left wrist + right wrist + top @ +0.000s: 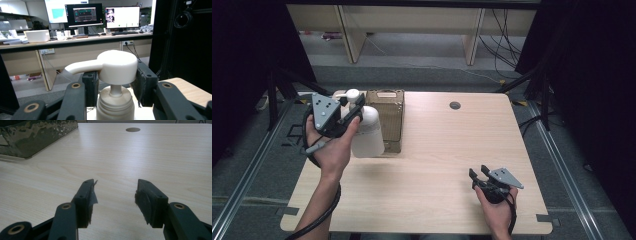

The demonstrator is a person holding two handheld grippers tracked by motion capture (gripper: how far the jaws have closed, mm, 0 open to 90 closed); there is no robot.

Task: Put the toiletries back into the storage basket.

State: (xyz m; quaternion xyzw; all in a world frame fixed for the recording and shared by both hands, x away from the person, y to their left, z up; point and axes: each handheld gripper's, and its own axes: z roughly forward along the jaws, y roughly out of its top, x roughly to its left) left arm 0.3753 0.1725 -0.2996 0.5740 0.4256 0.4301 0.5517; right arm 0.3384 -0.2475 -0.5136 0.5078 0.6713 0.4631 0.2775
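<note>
Black jaws of the left gripper pinch the pump head of a white bottle, which stands at the table's far left corner, just beside a brown box. So the grasp looks made; whether pressing or lifting comes next, I can't say, and neither seems begun. Over at the near right, the right gripper rests low over bare wood, jaws spread, holding nothing.

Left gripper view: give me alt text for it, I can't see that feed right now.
The left gripper has its two black jaws closed on the white pump head of a pump bottle, spout pointing left. Behind it are a desk with monitors and a white tub.
</note>
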